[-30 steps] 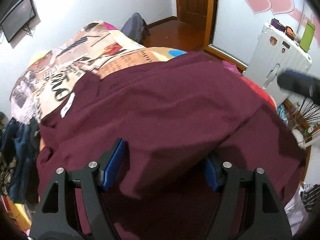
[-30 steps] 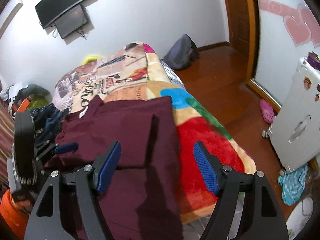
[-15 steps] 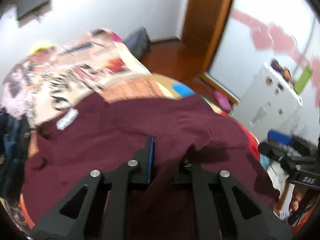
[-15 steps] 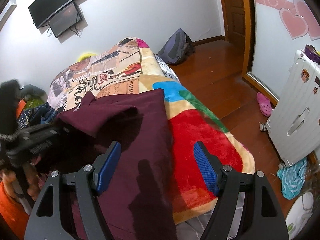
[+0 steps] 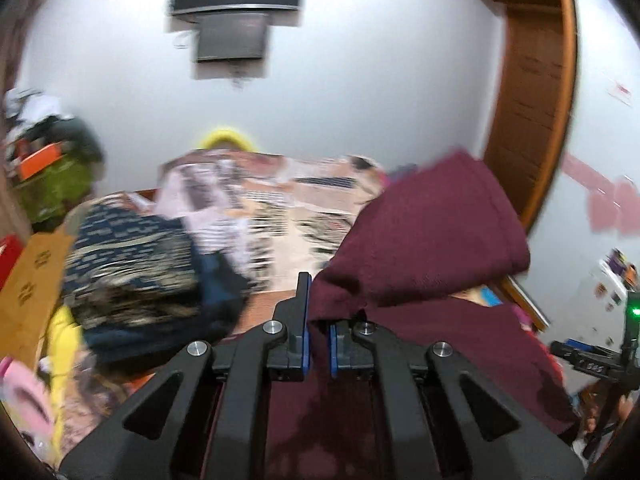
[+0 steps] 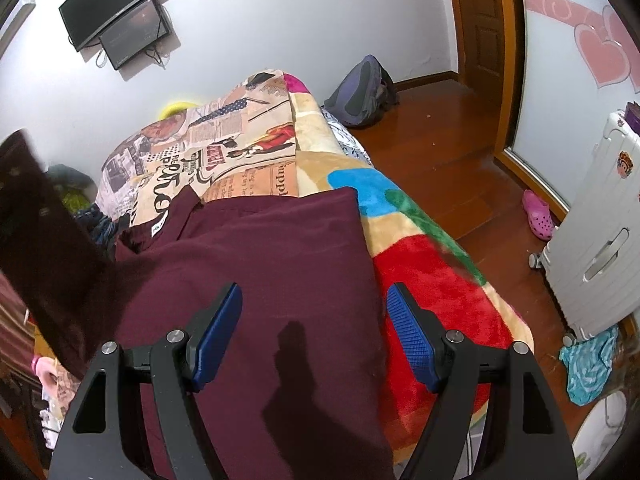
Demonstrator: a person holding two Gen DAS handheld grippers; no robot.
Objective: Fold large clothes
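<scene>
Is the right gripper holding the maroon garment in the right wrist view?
No, the right gripper is open, its blue pads spread wide above the maroon garment lying on the bed.

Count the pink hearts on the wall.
2 hearts show in the right wrist view: one whole heart on the right-hand wall above the suitcase, one cut by the picture's edge. More may lie out of frame.

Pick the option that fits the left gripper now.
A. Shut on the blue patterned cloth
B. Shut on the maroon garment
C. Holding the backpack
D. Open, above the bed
B: in the left wrist view the left gripper has its blue pads pinched on a fold of the maroon garment, which is lifted up in front of it.
</scene>
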